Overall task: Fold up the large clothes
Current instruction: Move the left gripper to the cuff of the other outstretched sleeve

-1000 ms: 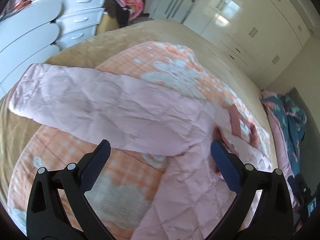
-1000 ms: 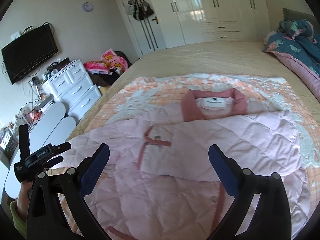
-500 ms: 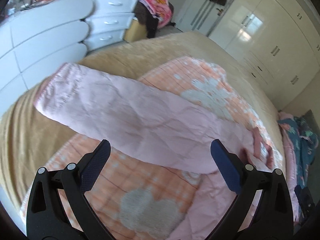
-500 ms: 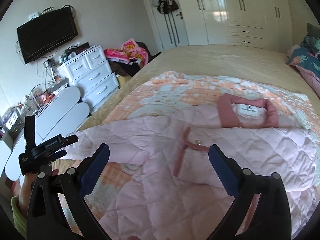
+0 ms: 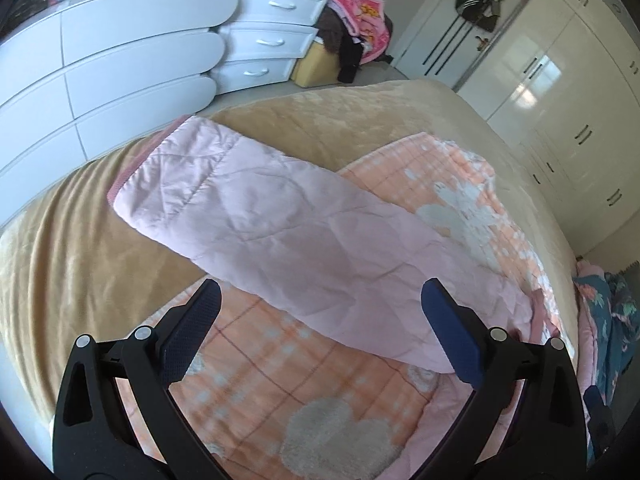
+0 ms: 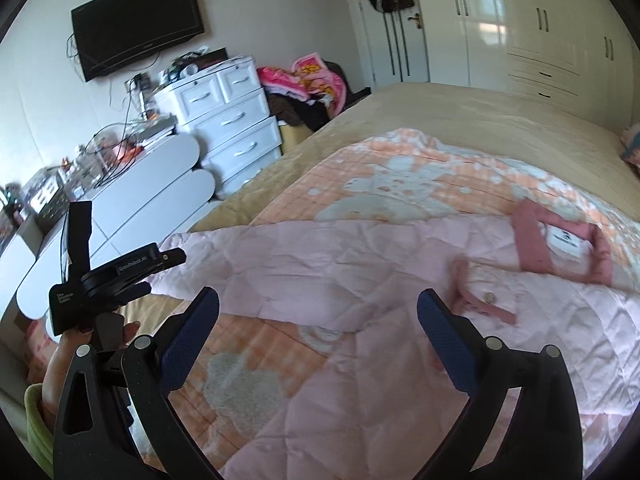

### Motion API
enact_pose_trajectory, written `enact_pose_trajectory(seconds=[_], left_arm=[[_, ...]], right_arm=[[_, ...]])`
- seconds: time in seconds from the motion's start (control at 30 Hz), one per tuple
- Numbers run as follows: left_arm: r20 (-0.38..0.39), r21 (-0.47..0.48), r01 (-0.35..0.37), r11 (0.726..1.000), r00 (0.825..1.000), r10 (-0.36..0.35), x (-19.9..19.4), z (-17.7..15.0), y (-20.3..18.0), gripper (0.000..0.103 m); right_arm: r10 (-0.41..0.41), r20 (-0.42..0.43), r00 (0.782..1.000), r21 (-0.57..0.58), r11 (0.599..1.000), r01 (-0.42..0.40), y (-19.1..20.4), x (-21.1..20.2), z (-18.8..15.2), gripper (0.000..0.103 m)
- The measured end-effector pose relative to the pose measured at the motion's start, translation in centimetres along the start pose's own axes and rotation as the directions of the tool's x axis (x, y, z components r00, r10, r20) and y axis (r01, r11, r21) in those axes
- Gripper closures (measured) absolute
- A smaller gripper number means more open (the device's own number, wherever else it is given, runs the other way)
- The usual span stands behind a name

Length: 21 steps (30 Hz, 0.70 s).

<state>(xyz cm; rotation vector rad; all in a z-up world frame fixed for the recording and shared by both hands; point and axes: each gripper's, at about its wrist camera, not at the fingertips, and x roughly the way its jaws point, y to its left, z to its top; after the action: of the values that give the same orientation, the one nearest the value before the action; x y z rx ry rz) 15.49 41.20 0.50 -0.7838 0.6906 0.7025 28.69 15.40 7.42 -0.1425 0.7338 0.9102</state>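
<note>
The pink quilted jacket (image 6: 420,280) is spread flat on the bed (image 5: 72,240), its sleeve (image 5: 280,224) stretched out for folding, while both tongs, left (image 5: 320,312) and right (image 6: 318,320), are held released above it.

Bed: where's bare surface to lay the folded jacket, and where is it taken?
Free: the tan bedspread between the orange blanket and the wardrobes, and the blanket patch below the sleeve. Taken: the jacket fills the middle; the sleeve cuff reaches the bed edge by the white drawers. Both grippers, left and right, are open.

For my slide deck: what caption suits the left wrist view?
Open left gripper above the pink jacket's sleeve spread across the bed.
</note>
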Motion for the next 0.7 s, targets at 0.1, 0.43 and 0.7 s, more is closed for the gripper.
enact_pose_trajectory(seconds=[0.1, 0.43, 0.7], left_arm=[[-0.006, -0.019, -0.015, 1.000, 1.000, 0.015, 0.4, 0.2, 0.8, 0.009], [-0.057, -0.130, -0.044, 0.991, 0.998, 0.037, 2.7, 1.1, 4.4, 0.009], [-0.108, -0.272, -0.006, 0.962, 0.994, -0.025, 5.6, 1.2, 7.6, 0.009]], right_arm=[[0.013, -0.019, 1.000, -0.025, 1.000, -0.014, 1.3, 1.4, 0.5, 0.004], [0.044, -0.119, 0.992, -0.081, 0.995, -0.054, 4.3, 7.2, 0.6, 0.004], [0.079, -0.164, 0.983, -0.015, 0.997, -0.082, 4.1, 10.0, -0.1, 0.004]])
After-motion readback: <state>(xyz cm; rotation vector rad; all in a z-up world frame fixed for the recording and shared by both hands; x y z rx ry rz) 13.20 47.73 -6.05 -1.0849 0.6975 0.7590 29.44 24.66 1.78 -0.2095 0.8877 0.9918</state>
